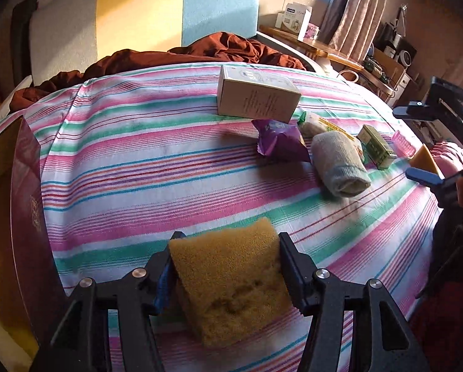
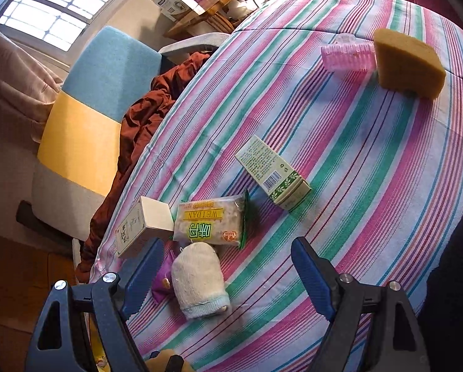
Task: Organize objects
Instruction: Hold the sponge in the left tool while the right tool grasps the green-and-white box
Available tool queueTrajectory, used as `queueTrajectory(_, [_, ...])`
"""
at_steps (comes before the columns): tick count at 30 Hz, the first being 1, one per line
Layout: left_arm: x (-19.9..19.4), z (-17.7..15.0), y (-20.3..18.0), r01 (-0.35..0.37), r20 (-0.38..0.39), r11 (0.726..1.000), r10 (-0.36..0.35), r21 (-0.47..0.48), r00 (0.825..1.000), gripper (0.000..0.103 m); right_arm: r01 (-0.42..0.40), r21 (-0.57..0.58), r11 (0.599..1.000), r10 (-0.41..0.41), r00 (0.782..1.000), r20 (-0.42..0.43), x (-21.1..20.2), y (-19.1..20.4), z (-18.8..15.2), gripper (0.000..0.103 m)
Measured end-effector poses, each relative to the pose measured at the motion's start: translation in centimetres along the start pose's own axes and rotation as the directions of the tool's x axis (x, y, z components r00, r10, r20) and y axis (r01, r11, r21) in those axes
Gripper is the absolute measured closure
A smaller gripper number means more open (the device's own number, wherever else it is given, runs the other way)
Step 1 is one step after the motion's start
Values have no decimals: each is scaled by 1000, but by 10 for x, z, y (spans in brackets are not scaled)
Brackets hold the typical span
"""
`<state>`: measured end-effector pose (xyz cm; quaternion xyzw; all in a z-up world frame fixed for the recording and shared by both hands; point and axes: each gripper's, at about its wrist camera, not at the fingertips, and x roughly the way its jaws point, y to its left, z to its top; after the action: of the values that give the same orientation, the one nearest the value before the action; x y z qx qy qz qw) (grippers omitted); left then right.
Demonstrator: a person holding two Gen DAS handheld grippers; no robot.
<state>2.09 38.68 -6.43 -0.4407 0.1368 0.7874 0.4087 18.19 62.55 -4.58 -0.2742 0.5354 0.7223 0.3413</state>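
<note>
— The left gripper (image 1: 228, 266) has its fingers pinching the yellow sponge (image 1: 231, 282), low over the striped cloth (image 1: 138, 161).
— And the right gripper (image 2: 222, 269)?
— Spread, empty, the rolled sock (image 2: 200, 282) at its eleven o'clock.
— Risk?
— Sponge is soft; a shallow squeeze could let it slip before the maroon box (image 1: 23, 217) at nine o'clock.

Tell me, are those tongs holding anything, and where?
The left tongs pinch a yellow sponge by its two side edges. The right tongs are open and hold nothing.
</note>
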Motion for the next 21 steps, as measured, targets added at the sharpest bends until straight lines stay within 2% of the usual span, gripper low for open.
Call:
queueTrajectory(4, [9,6,4,18,10,1000,-18,-9,1000,43,23,-19,1000,-23,1000,-6,3,3,-2,18])
queueTrajectory(11, [19,5,-7,-35,64,996,30,83,998,41,62,-23,998,-62,998,15,0,3,-3,18])
queueTrajectory(18, [19,1,-6,-35,92,995,27,89,995,40,96,57,994,-101,991,89,-13,-11,2,18])
queueTrajectory(21, [19,1,-4,-20,97,996,12,82,995,39,112,71,991,-117,990,74,-10,-13,2,18])
